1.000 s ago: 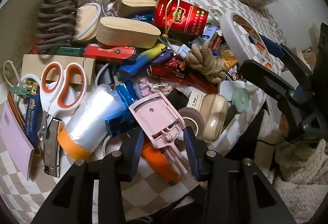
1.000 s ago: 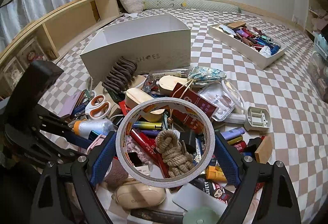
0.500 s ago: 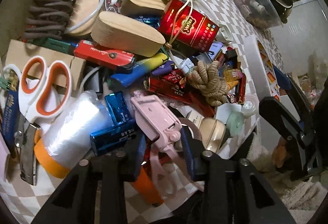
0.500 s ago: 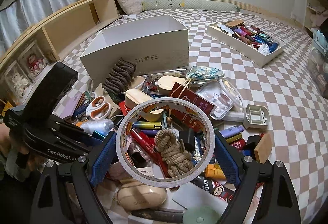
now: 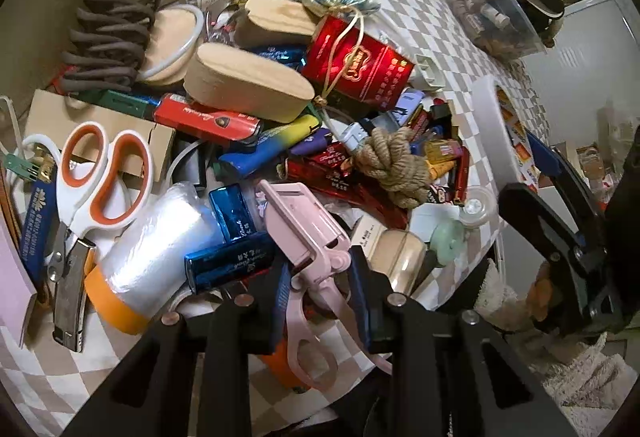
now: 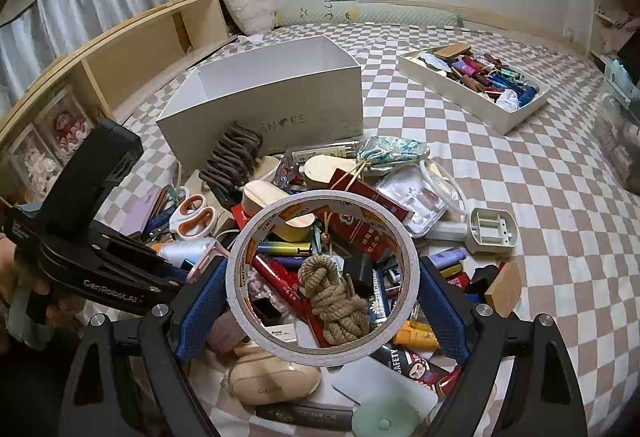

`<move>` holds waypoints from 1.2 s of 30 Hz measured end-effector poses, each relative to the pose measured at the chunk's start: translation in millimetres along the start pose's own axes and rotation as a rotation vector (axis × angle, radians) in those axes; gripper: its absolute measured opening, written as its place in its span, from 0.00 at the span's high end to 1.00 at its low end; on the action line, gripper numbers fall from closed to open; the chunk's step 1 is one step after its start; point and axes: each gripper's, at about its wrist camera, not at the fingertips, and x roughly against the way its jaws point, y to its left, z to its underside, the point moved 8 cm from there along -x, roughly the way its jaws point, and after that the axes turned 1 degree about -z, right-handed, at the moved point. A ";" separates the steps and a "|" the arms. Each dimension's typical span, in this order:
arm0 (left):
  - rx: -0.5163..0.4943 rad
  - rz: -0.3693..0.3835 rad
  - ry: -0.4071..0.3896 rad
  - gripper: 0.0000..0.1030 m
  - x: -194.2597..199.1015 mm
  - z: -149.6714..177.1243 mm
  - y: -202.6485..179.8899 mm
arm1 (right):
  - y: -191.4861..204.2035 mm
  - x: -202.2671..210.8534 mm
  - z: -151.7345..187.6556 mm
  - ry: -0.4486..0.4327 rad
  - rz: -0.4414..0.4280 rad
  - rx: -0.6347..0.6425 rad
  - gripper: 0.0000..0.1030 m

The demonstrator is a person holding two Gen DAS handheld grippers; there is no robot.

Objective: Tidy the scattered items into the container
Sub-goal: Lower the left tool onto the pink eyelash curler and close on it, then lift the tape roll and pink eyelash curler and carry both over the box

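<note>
A heap of small items lies on the checkered cloth in front of the white shoe box, the container. My left gripper is low over the heap's near edge, its jaws closing with the blue pads against the handles of a pink eyelash curler. In the right wrist view the left gripper comes in from the left, held by a hand. My right gripper hovers above the heap, shut wide on a white tape roll. The same tape roll shows edge-on in the left wrist view.
The heap holds orange-handled scissors, a plastic film roll, a rope knot, a red box, wooden blocks and lighters. A white tray of sorted items stands back right. A wooden shelf runs along the left.
The left gripper's jaws have narrowed around the pink eyelash curler, and the left wrist rolled a little, tilting its view. The right gripper and its tape roll stayed still.
</note>
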 end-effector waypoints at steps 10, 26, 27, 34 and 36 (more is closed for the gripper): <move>-0.025 0.010 -0.082 0.73 33.2 -11.6 -5.6 | 2.8 3.5 -4.7 -0.008 0.004 0.003 0.12; -0.035 0.010 -0.181 0.73 77.2 -28.2 -14.7 | 17.3 5.2 -23.3 -0.039 -0.015 0.037 0.12; -0.037 0.011 -0.186 0.73 80.6 -29.5 -15.3 | 17.9 6.1 -26.5 -0.048 -0.015 0.039 0.12; -0.038 -0.003 -0.251 0.73 109.1 -43.8 -15.6 | 21.5 6.9 -48.3 -0.079 -0.021 0.058 0.12; -0.039 -0.006 -0.270 0.73 116.3 -47.7 -16.5 | 24.1 7.1 -56.0 -0.089 -0.025 0.068 0.12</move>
